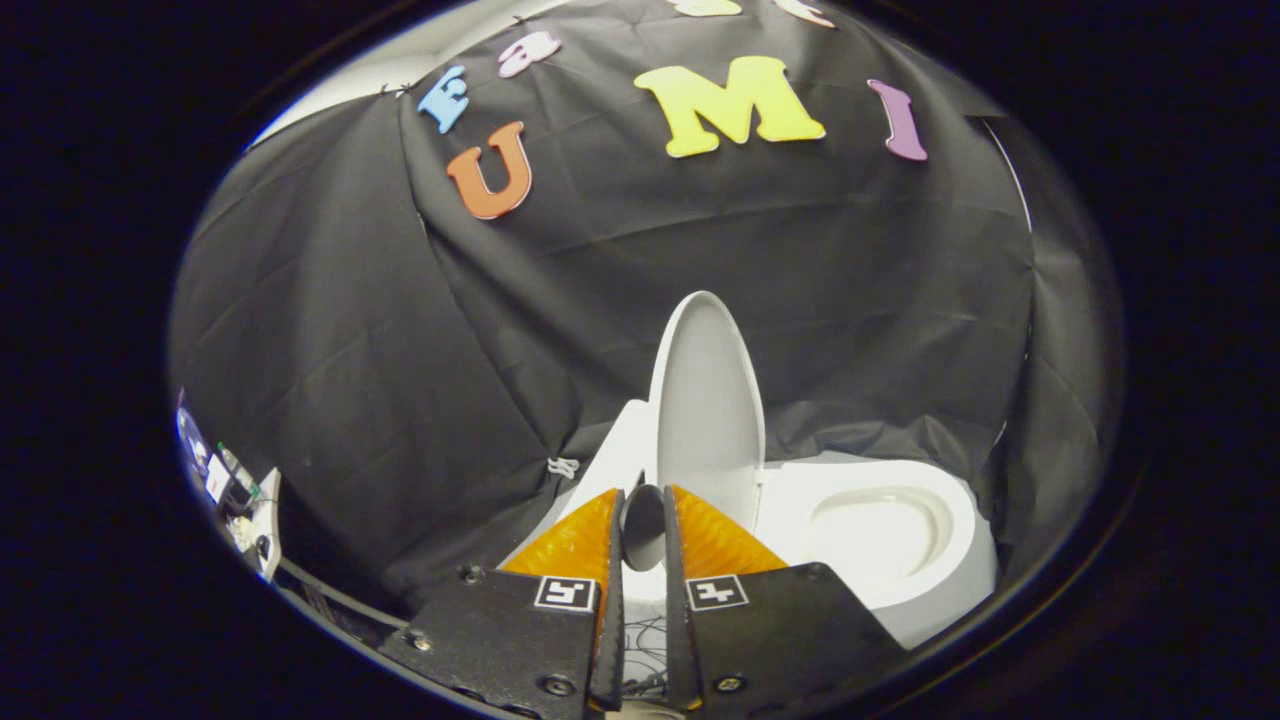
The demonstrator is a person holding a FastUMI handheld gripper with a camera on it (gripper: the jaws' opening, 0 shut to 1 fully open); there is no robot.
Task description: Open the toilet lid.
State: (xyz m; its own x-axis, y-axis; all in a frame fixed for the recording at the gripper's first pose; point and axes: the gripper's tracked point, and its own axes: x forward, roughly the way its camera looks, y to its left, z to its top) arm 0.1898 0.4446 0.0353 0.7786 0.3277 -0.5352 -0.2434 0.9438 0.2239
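We are holding the near edge of the white oval plastic toilet lid (708, 400) between the nearly closed orange fingers of the gripper (642, 535), and with it standing almost upright left of the open white bowl (880, 530), little is remaining, we judge, but releasing.

Far to the left, low against the black cloth wall (330, 330), stands a small cluttered shelf (268, 525) holding a few blurred items (215, 475), and a small white tie (563, 467) sits on the cloth.
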